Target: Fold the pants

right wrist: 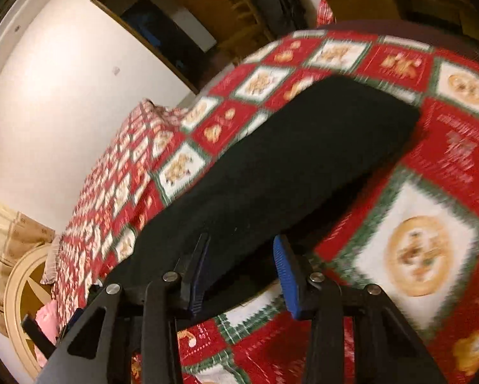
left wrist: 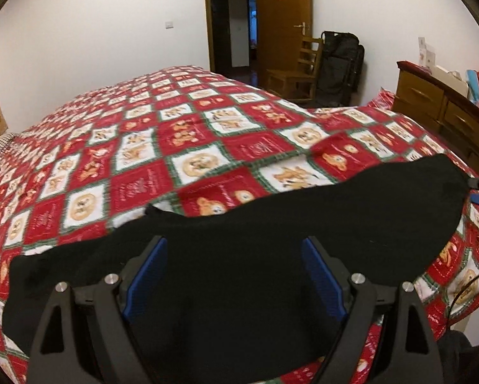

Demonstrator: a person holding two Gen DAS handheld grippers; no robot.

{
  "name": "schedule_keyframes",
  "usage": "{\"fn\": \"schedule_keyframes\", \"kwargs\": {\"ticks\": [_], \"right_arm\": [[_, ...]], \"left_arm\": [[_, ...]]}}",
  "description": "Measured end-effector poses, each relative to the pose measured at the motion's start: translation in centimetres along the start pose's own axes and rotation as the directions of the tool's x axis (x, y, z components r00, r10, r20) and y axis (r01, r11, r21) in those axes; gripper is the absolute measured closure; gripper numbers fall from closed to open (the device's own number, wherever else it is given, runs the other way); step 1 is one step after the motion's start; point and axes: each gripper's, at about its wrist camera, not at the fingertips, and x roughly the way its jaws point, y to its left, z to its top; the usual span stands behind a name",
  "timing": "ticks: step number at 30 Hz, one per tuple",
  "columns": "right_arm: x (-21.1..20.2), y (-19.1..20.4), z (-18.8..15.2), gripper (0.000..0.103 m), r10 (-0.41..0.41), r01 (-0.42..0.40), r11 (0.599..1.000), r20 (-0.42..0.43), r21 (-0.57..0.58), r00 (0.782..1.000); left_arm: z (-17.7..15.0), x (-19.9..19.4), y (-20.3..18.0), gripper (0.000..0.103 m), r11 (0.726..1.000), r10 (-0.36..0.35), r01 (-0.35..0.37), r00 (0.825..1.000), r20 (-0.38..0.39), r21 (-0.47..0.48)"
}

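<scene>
A bed (left wrist: 118, 147) carries a red patchwork quilt (left wrist: 207, 134). Black pants (left wrist: 271, 217) lie flat on the quilt's near right part.

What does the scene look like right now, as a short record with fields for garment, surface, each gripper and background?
garment: black pants spread flat across the bed
surface: red patchwork quilt with bear and cookie squares
left gripper: open, fingers over the pants
right gripper: open, at the edge of the pants
background: wooden chair, open door, dresser
</scene>
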Motion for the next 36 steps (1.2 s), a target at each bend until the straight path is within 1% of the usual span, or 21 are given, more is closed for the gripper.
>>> {"fn": "schedule_keyframes", "kwargs": {"ticks": [2,3,4,5,6,9,12,14,17,19,20,21,22,23,24,25,27,30,32,34,36], "right_arm": [[1.2,0.2,-0.4,0.061,-0.003,0.003,1.000,-0.040,0.013,0.999],[1.3,0.6,-0.6,0.062,-0.012,0.012,1.000,-0.026,0.002,1.000],[1.5,1.1,-0.6,0.078,-0.028,0.028,0.999,-0.019,-0.025,0.999],[1.7,1.4,-0.6,0.091,-0.022,0.022,0.999,-0.017,-0.036,1.000],[1.9,1.4,-0.4,0.100,-0.001,0.001,0.999,-0.022,-0.034,1.000],[1.6,1.2,-0.2,0.100,0.024,-0.026,0.999,-0.046,-0.041,0.999],[0.4,0.8,-0.2,0.100,0.024,-0.028,0.998,-0.062,-0.059,0.998],[0.5,0.0,-0.2,0.100,0.030,-0.035,0.998,-0.094,-0.047,0.995],[0.8,-1.2,-0.6,0.098,0.048,-0.051,0.998,-0.115,-0.021,0.992],[0.0,-2.1,-0.4,0.097,0.085,-0.082,0.996,-0.120,0.031,0.989],[-0.8,-2.7,0.0,0.097,0.093,-0.088,0.995,-0.095,0.051,0.991],[-2.1,-3.5,0.5,0.096,0.090,-0.088,0.994,-0.037,0.067,0.995],[-3.2,-4.3,1.0,0.088,0.070,-0.070,0.994,0.011,0.080,0.998],[-4.3,-5.5,1.6,0.078,0.021,-0.028,0.994,0.066,0.106,0.998],[-4.9,-6.2,2.1,0.056,-0.013,0.001,0.992,0.095,0.124,0.995],[-5.5,-7.1,2.6,0.049,-0.061,0.042,0.990,0.140,0.136,0.988],[-5.7,-7.5,3.3,0.049,-0.132,0.112,0.987,0.179,0.117,0.975],[-4.1,-7.4,4.5,0.049,-0.187,0.177,0.981,0.143,0.078,0.972],[-2.4,-7.0,5.1,0.049,-0.262,0.257,0.965,0.125,0.053,0.957],[-1.5,-6.6,5.6,0.049,-0.298,0.295,0.955,0.151,0.039,0.943],[-0.4,-6.3,6.4,0.049,-0.323,0.325,0.946,0.151,0.015,0.934]], "left_arm": [[-0.2,0.1,-0.2,0.015,1.000,-0.008,0.008,1.000,-0.012,-0.005],[-0.3,0.0,-0.2,0.015,1.000,-0.007,0.007,1.000,-0.015,-0.006],[-0.4,-0.1,-0.1,0.015,1.000,-0.003,0.003,1.000,-0.016,-0.009],[-0.5,-0.2,0.1,0.015,1.000,-0.001,0.001,1.000,-0.015,-0.015],[-0.4,-0.2,0.3,0.015,1.000,-0.001,0.000,1.000,-0.015,-0.024],[-0.2,0.0,0.8,0.015,0.999,-0.008,0.007,1.000,-0.025,-0.053],[0.0,0.1,0.6,0.015,0.999,-0.009,0.008,1.000,-0.025,-0.045],[0.1,0.1,0.5,0.015,0.999,-0.011,0.010,1.000,-0.025,-0.037],[0.6,0.5,-0.2,0.015,0.999,-0.031,0.030,0.999,-0.032,-0.026],[0.8,0.8,-0.9,0.015,0.999,-0.040,0.040,0.999,-0.034,-0.006],[0.8,0.9,-1.2,0.015,0.999,-0.041,0.041,0.999,-0.033,0.003],[0.9,1.0,-1.5,0.015,0.999,-0.041,0.041,0.999,-0.033,0.010],[0.9,1.2,-1.9,0.015,0.999,-0.047,0.048,0.998,-0.035,0.015],[1.0,1.3,-2.0,0.015,0.998,-0.054,0.055,0.998,-0.038,0.014],[1.0,1.5,-2.2,0.015,0.998,-0.060,0.061,0.997,-0.041,0.012],[1.1,1.6,-2.4,0.015,0.998,-0.066,0.067,0.997,-0.043,0.009],[1.2,1.7,-2.8,0.015,0.997,-0.076,0.077,0.996,-0.042,0.010],[1.2,1.8,-3.5,0.015,0.997,-0.075,0.076,0.996,-0.041,0.022],[1.3,1.8,-3.9,0.015,0.996,-0.081,0.082,0.996,-0.038,0.027],[1.4,1.9,-4.3,0.015,0.996,-0.081,0.083,0.996,-0.039,0.032],[1.3,2.0,-4.7,0.015,0.996,-0.084,0.086,0.995,-0.045,0.035]]}}
